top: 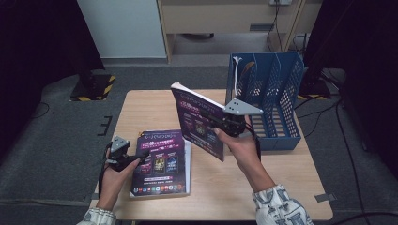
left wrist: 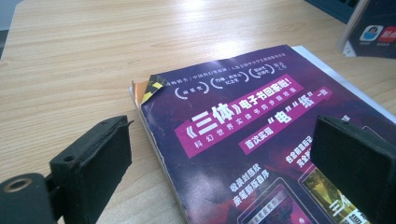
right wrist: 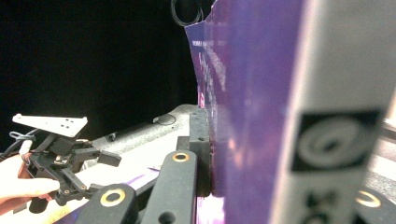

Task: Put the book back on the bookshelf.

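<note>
A purple magazine (top: 162, 161) lies flat on the wooden table (top: 150, 110), on top of a white-edged book. My left gripper (top: 142, 157) is open at its left edge. In the left gripper view the two black pads (left wrist: 93, 165) stand wide apart over the cover (left wrist: 243, 135), not touching it. My right gripper (top: 217, 124) is shut on a second purple magazine (top: 197, 122), held tilted on edge in the air above the table's middle. In the right gripper view the jaws (right wrist: 210, 154) pinch this magazine's (right wrist: 252, 93) lower edge, and the left gripper (right wrist: 100, 172) appears farther off.
A blue mesh file rack (top: 272, 93) with several slots stands at the table's back right, just behind the raised magazine. Bare wood lies at the back left and front right. Beyond the table are grey floor and a cabinet.
</note>
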Demonstrator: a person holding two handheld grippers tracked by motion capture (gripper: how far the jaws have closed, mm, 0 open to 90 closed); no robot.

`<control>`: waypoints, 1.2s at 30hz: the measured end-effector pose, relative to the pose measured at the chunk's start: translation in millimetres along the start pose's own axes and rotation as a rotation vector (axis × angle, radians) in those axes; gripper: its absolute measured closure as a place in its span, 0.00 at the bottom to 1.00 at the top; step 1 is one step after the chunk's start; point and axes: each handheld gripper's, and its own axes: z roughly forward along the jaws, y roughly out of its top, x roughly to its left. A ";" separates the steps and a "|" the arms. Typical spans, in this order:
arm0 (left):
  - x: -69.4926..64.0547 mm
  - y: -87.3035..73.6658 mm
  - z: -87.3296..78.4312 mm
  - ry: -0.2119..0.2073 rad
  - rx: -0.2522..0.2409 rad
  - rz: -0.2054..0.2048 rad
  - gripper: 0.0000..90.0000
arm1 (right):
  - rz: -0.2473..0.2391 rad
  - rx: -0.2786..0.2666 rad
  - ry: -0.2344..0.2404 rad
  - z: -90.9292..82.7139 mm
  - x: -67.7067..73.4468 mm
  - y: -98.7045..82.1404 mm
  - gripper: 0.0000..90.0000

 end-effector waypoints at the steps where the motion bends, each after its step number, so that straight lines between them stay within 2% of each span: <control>1: 0.1 -0.2 0.1 0.004 0.002 0.004 0.06 | 0.002 -0.001 0.000 -2.1 -1.0 -0.5 0.92; 11: 2.8 -0.9 -1.0 0.016 0.001 0.004 0.06 | 0.014 -0.029 -0.005 -21.0 -8.4 -11.3 0.92; 23: 1.6 -0.4 -0.1 0.013 0.000 0.007 0.06 | 0.021 -0.029 -0.013 -37.9 -17.8 -13.2 0.91; 36: 0.9 0.0 0.6 0.015 0.003 0.019 0.07 | 0.024 -0.020 -0.018 -58.8 -19.1 -17.0 0.91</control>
